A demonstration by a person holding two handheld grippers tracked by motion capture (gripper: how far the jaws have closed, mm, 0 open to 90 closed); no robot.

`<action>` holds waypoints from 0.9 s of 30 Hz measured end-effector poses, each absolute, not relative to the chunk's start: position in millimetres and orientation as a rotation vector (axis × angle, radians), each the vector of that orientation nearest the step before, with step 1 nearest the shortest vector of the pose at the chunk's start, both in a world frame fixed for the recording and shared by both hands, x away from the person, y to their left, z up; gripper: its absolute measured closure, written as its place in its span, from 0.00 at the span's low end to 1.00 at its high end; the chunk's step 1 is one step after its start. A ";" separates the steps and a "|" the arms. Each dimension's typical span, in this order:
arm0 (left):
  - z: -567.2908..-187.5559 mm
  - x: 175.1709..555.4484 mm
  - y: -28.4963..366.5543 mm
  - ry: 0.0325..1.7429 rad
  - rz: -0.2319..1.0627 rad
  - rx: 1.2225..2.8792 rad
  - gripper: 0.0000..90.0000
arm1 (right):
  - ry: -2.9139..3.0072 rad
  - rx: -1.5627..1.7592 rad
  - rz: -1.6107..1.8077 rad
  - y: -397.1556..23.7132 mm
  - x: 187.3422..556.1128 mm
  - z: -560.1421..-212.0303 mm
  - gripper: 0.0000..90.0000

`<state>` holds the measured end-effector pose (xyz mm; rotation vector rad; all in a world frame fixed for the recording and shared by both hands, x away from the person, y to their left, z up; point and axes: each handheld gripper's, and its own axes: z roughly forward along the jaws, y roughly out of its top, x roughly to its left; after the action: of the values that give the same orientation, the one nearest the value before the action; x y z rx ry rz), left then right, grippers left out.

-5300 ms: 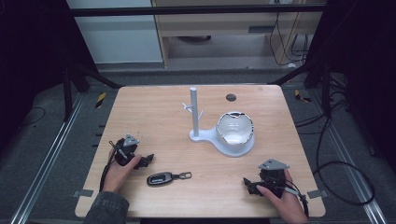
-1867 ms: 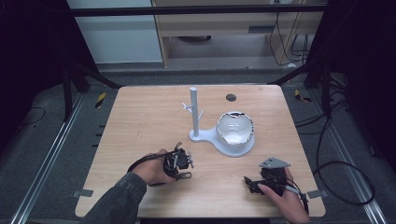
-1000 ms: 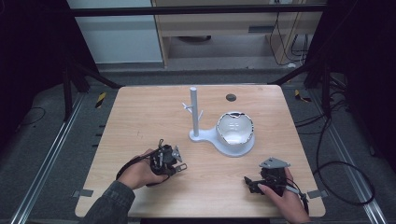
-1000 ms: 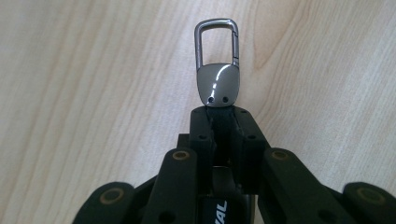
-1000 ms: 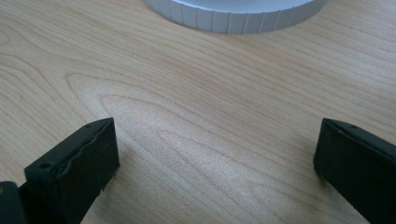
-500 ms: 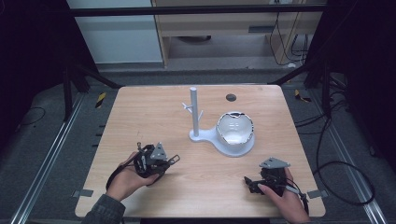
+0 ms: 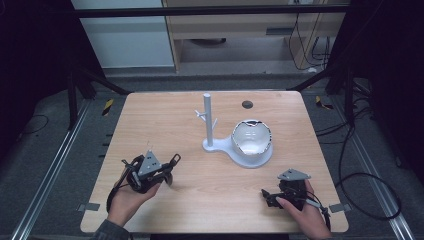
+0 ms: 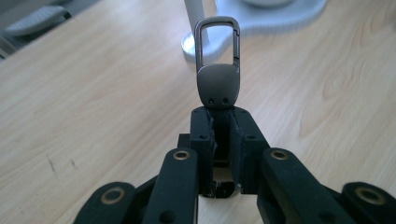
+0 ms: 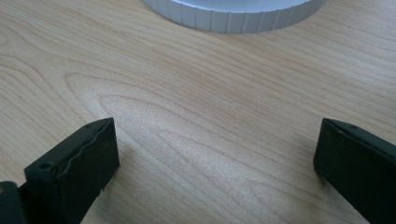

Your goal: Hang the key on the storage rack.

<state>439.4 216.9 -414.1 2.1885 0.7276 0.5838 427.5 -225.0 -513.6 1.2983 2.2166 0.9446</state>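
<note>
A dark key fob with a metal clip (image 8: 218, 86) sticks out from between the jaws of my left gripper (image 8: 223, 123), which is shut on its body. The clip's loop points toward the white stand's post (image 8: 195, 18). From above, my left gripper (image 7: 167, 167) is held over the table's front left with the fob's clip (image 7: 174, 159) at its tip, aimed up and right. My right gripper (image 7: 267, 196) rests at the front right with its jaws wide apart. Between the jaws of my right gripper (image 9: 215, 154) lies bare wood.
A white stand (image 7: 248, 159) sits mid-table, with an upright pegged post (image 7: 207, 120) and a bowl (image 7: 252, 139) on its round base. Its ribbed rim (image 9: 233, 16) lies just ahead of my right gripper. A dark round hole (image 7: 247, 104) marks the far table edge.
My left gripper has carried the key fob leftward and slightly up, away from the table's front centre. The right gripper has not moved.
</note>
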 end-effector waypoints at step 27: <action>-367.4 469.8 164.7 0.751 0.638 1.971 0.89 | 2.217 1.295 0.942 -225.2 428.0 -513.7 0.00</action>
<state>469.8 164.7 -367.4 1.9711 0.7507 0.6380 428.0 -225.2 -513.7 1.2951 2.2169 0.9420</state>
